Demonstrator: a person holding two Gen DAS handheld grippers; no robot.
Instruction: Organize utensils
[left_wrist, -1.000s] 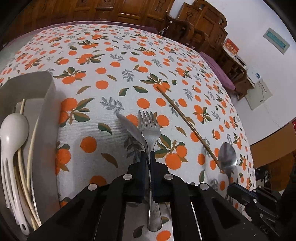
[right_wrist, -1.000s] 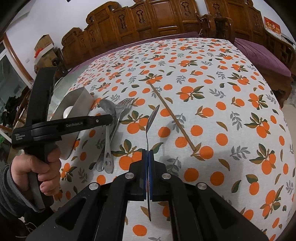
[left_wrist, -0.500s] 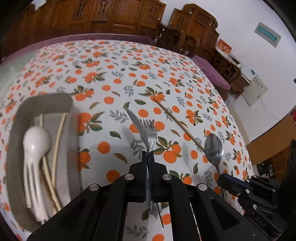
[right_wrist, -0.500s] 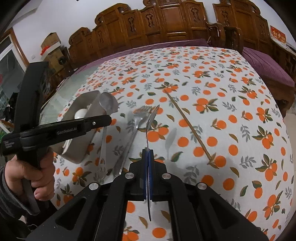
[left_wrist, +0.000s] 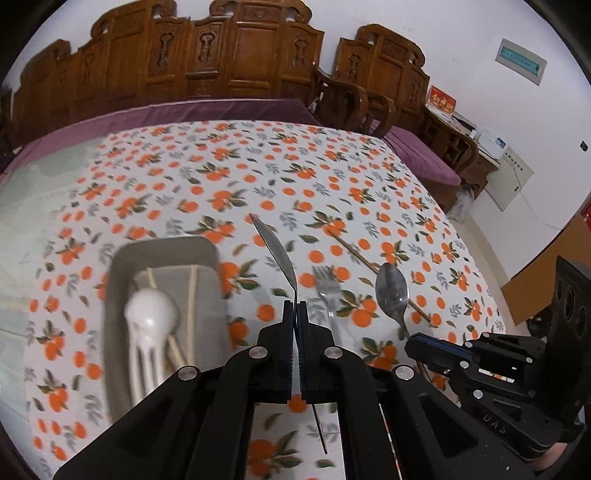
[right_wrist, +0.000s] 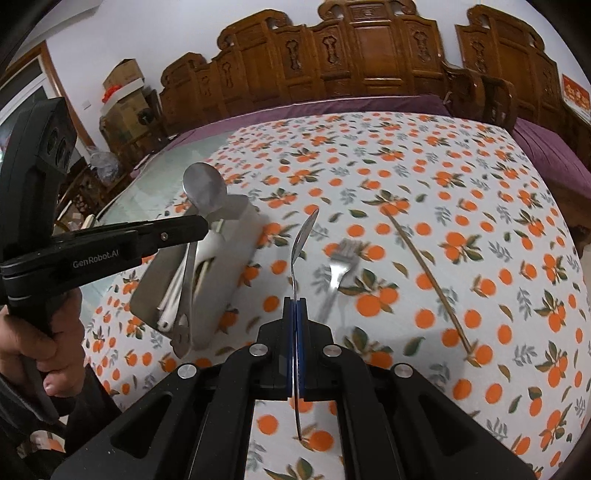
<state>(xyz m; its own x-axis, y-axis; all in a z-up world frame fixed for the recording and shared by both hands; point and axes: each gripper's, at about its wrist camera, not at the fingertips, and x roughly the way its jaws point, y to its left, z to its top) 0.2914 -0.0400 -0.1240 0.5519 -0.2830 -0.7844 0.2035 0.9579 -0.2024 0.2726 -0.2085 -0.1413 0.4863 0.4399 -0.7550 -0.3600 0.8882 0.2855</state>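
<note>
Left gripper (left_wrist: 294, 306) is clamped on a steel spoon (right_wrist: 205, 190), raised beside the grey tray (left_wrist: 122, 258). Right gripper (right_wrist: 294, 306) is clamped on a second steel spoon (left_wrist: 390, 291). A steel fork (right_wrist: 341, 264) and one wooden chopstick (right_wrist: 424, 269) lie on the orange-print tablecloth (right_wrist: 406, 177).

right gripper (right_wrist: 294, 314) gripping spoon (right_wrist: 301, 243), fork (right_wrist: 338, 275) on tablecloth (right_wrist: 480, 221)

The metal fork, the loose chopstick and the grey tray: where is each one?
Metal fork (right_wrist: 341, 258): right wrist view, on its tines.
Loose chopstick (right_wrist: 428, 275): right wrist view, mid-shaft.
Grey tray (left_wrist: 166, 245): left wrist view, far rim.
</note>
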